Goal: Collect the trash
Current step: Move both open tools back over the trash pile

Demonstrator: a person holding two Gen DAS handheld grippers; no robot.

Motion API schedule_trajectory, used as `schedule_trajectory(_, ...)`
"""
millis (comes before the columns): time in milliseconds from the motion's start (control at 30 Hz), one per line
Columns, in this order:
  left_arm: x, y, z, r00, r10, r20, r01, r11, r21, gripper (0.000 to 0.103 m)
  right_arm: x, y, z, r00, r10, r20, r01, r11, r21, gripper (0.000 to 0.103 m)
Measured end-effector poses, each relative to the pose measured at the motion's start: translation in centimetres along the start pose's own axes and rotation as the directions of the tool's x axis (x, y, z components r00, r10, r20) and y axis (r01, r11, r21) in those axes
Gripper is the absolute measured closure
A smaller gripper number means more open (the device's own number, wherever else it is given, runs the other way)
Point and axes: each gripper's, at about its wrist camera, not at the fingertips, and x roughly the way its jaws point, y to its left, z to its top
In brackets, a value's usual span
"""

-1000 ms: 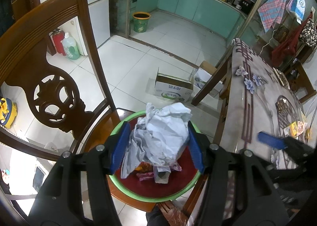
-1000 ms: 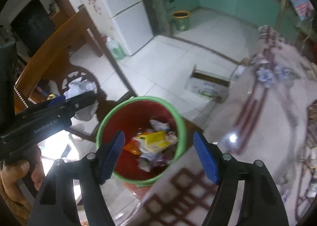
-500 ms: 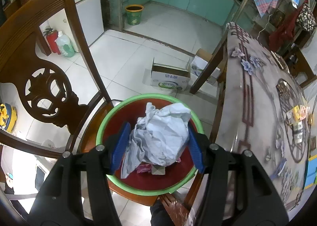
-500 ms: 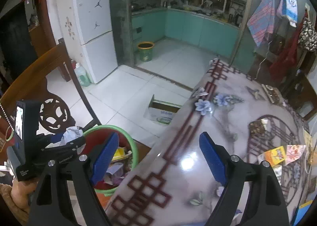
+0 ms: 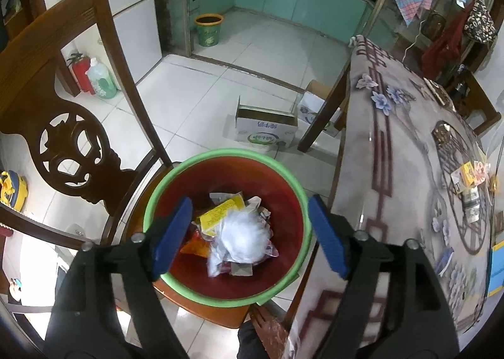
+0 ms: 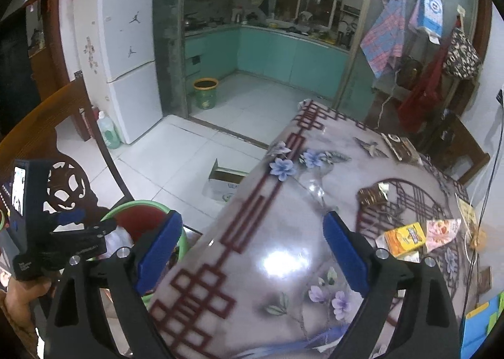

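Drop step, basically done: left claw (image 5: 249,234) hangs over the bin (image 5: 291,182), the red one w/ green rim sitting on a wooden chair (image 5: 63,126) beside the surface (image 5: 393,170). Its jaws have just been opening and stand wide, nothing pressed between the pads. The white crumpled wad (image 5: 244,237) lies blurred inside the bin on top of other wrappers, incl. a yellow packet (image 5: 220,211). It's seen between the pads but well below them, not gripped.

Right claw (image 6: 252,248) is over the surface, pointing across it. Its jaws have just been opening too; wide now, nothing between them, only bare tabletop behind. In that view the left claw shows at the left edge over the bin rim (image 6: 132,203).

More trash waits on the far side of the surface: yellow carton (image 6: 404,237), pinkish wrapper (image 6: 441,230) just beside it, dark brown wrapper (image 6: 373,195) further back. Some small bits near the right edge, too small to tell.

Next, prob.: right claw goes for the yellow carton, the nearest piece. Calls for a reach fwd and right, coming down w/ the jaws straddling the carton, then closing before carrying it to the bin. Carton lies flat, so pads need to get low at its sides. Left claw should clear the bin first so the two don't clash.
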Motion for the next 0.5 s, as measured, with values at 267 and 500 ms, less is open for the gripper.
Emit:
schedule_trajectory(267,-1.0,-2.5,-0.4,1.000,-0.015,0.011,0.015,0.999,0.030,0.025,-0.9,-3.9,-2.1,0.999,-0.027,-0.017,0.028,0.996,0.086,0.014)
schedule_trajectory(500,-1.5,-9.2,-0.9,0.996,-0.093,0.003,0.092,0.987,0.129,0.025,-1.8,-11.5,-5.9,0.992,-0.096,-0.082,0.113,0.968,0.226,0.014)
